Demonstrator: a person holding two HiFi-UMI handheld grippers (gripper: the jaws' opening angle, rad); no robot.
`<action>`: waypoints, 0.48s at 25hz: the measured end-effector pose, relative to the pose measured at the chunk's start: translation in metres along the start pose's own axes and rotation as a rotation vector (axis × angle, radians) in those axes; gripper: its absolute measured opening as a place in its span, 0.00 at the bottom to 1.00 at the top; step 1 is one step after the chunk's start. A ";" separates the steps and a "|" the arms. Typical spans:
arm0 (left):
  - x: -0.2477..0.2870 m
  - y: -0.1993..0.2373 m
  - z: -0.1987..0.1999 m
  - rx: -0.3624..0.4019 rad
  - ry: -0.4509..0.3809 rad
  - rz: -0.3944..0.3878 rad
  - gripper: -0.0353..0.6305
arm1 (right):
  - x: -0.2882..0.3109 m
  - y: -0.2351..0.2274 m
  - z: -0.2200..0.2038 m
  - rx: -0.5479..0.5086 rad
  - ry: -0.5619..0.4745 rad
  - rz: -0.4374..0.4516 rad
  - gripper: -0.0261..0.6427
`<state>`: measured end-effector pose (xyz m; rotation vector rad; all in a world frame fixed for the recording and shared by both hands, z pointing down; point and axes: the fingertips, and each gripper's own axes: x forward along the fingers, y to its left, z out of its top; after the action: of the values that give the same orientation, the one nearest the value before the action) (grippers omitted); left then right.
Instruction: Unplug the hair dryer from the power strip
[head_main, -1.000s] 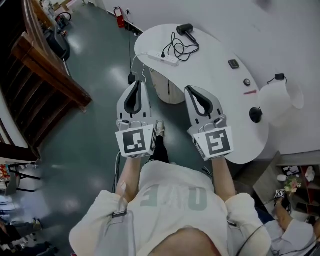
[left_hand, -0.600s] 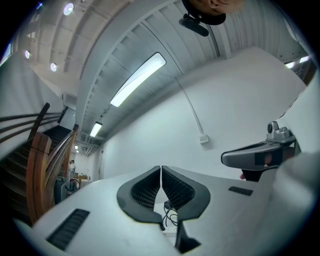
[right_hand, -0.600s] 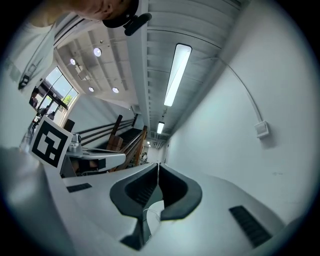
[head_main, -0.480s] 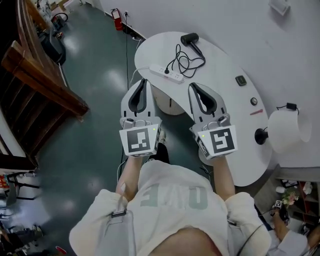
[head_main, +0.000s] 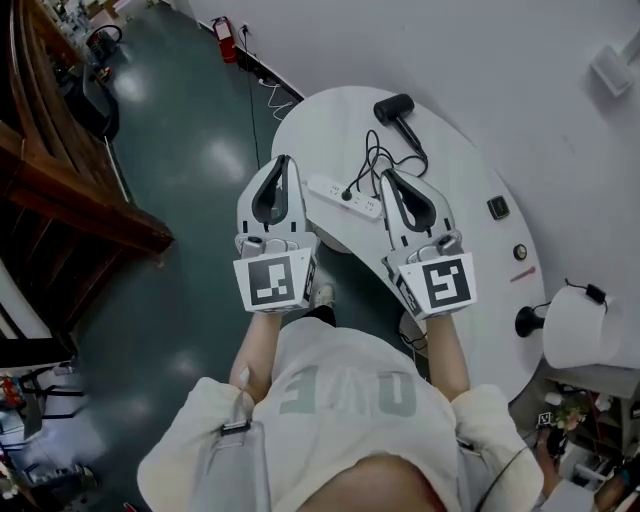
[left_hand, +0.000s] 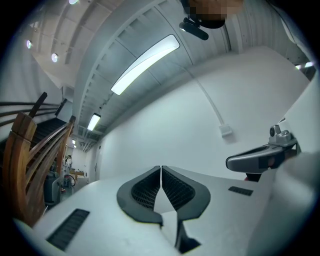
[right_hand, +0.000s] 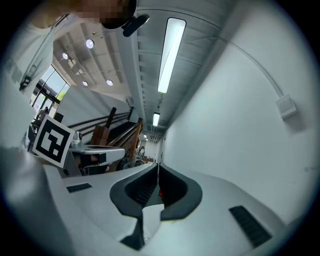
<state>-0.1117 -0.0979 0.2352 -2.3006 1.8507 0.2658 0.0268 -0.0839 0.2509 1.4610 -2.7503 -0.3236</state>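
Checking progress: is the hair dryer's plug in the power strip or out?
In: the black plug sits in the white power strip, its cord running to the black hair dryer.

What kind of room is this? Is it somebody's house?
Probably not a house: more like a big workshop or test hall. There's a shiny teal floor, a fire extinguisher, and a white table holding a hair dryer.

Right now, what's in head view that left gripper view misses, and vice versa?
Only head view: the white table with the hair dryer, its cord plugged into the power strip. Only left gripper view: the ceiling light strip. Both: the left gripper, jaws shut and empty, the right gripper, and the wooden railing.
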 end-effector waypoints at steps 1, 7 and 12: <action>0.013 0.007 -0.002 0.001 -0.005 -0.002 0.09 | 0.014 -0.004 -0.003 -0.001 0.005 0.000 0.07; 0.069 0.026 -0.021 0.014 0.000 -0.044 0.09 | 0.068 -0.028 -0.019 0.019 0.025 -0.023 0.07; 0.089 0.022 -0.034 0.035 0.026 -0.056 0.09 | 0.078 -0.045 -0.026 0.065 0.013 -0.034 0.07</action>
<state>-0.1137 -0.1950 0.2453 -2.3390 1.7851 0.1954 0.0226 -0.1774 0.2609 1.5203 -2.7535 -0.2270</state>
